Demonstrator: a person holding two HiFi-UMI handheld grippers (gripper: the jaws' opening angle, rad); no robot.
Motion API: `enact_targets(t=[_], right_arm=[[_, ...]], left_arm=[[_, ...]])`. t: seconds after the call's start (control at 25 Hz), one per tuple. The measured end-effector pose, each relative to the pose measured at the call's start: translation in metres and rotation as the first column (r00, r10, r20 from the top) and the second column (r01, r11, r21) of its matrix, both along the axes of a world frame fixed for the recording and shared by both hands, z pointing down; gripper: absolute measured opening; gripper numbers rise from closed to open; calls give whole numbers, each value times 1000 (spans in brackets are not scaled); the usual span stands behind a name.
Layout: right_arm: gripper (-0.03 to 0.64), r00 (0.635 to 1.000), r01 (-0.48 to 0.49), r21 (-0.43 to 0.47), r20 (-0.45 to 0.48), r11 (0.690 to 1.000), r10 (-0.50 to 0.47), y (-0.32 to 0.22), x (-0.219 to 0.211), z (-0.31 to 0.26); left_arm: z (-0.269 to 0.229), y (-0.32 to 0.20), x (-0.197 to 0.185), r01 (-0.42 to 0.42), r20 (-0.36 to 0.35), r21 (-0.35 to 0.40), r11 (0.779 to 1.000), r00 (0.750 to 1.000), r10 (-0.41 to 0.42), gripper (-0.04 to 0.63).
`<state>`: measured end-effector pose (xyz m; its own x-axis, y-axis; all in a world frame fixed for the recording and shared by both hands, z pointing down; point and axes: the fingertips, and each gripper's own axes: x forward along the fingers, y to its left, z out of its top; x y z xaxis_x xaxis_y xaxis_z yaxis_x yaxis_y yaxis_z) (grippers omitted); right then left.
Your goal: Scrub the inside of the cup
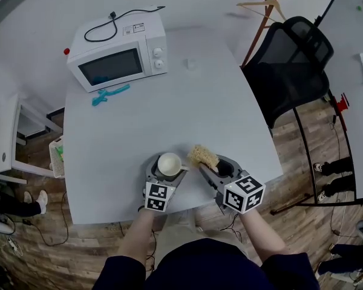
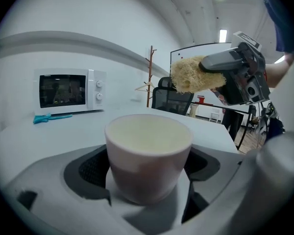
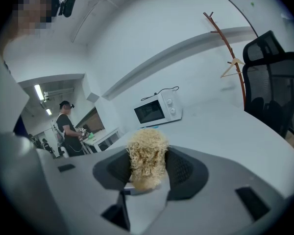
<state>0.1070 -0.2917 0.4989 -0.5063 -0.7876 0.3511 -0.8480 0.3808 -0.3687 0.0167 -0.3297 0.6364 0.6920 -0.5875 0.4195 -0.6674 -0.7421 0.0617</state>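
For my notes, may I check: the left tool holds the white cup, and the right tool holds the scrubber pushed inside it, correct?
Not quite: the left gripper view shows the scrubber outside the cup, held above and beside it. The left tool does hold the cup and the right tool the scrubber.

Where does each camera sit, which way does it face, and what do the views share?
Head view: on the head, facing down at the table; shows both forearms, left gripper holding the cup, right gripper holding the loofah scrubber.
Left gripper view: on that gripper, facing across the cup; shows its jaws.
Right gripper view: behind the scrubber; shows its jaws.
Shared: the microwave.
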Motion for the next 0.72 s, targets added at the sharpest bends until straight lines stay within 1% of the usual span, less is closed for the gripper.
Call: enact_targets(t=[0.08,0.2,0.28,0.44,0.52,0.6,0.64,0.68,0.72], right_arm=[[183,1000,-6,4,8,1000,6,11,2,-4],[183,1000,-11,15,0,1000,11,31,8,-10],[183,1000,-17,25,-5,1000,17,46,11,-14],[184,999,-37,40,5,999,36,79,18,-21],[183,999,-40,56,-4,998,41,96,22,-25],[183,999,-32,76,-27,997,34,112,24,-28],[183,999,-25,81,-28,996,28,120,24,-29],[183,1000,-19,83,-17,996,21,129,24,-30],[183,1000,-15,84,1,996,15,138,23,-32]], left_arm=[[1,5,-7,28,15,-14,1000,1000,-28,437],[-3,17,-17,61,40,-10,998,997,-60,437],[-11,29,-20,72,42,-9,997,997,-72,437],[-36,58,-23,102,-1,-5,995,995,-102,436],[-56,75,-20,111,-29,17,994,993,-111,434],[-78,92,-18,126,-45,59,990,991,-124,424],[-90,100,-19,149,-46,88,985,988,-146,395],[-101,107,-22,186,-46,119,975,982,-182,302],[-112,115,-26,230,-50,148,962,973,-225,146]])
